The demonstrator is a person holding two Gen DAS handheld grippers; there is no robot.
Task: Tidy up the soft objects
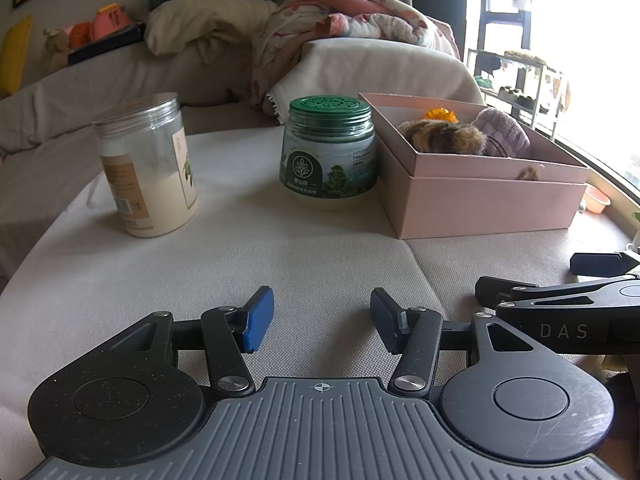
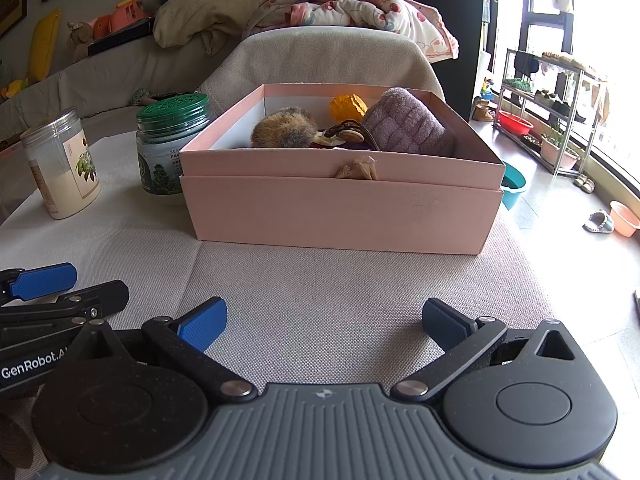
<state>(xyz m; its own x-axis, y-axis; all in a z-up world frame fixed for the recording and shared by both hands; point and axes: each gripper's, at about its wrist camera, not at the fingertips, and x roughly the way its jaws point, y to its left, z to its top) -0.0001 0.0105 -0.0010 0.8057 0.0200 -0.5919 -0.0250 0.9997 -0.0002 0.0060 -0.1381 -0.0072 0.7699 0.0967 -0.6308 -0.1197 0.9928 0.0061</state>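
We see a pale pink box (image 2: 340, 208) holding a brown-and-tan furry toy (image 2: 285, 128), a mauve ribbed plush roll (image 2: 408, 124) and an orange ball (image 2: 347, 107); beside it, a green-lidded jar (image 2: 172, 112).

Each tool is matte black with a ribbed grey base plate marked by a small crosshair, two round black hubs, and linkage arms joined by silver screws. The left gripper (image 1: 322, 318) and the right gripper (image 2: 324, 326) carry textured blue pads. White lettering reads "GenRobot.AI" and "DAS" on their sides.
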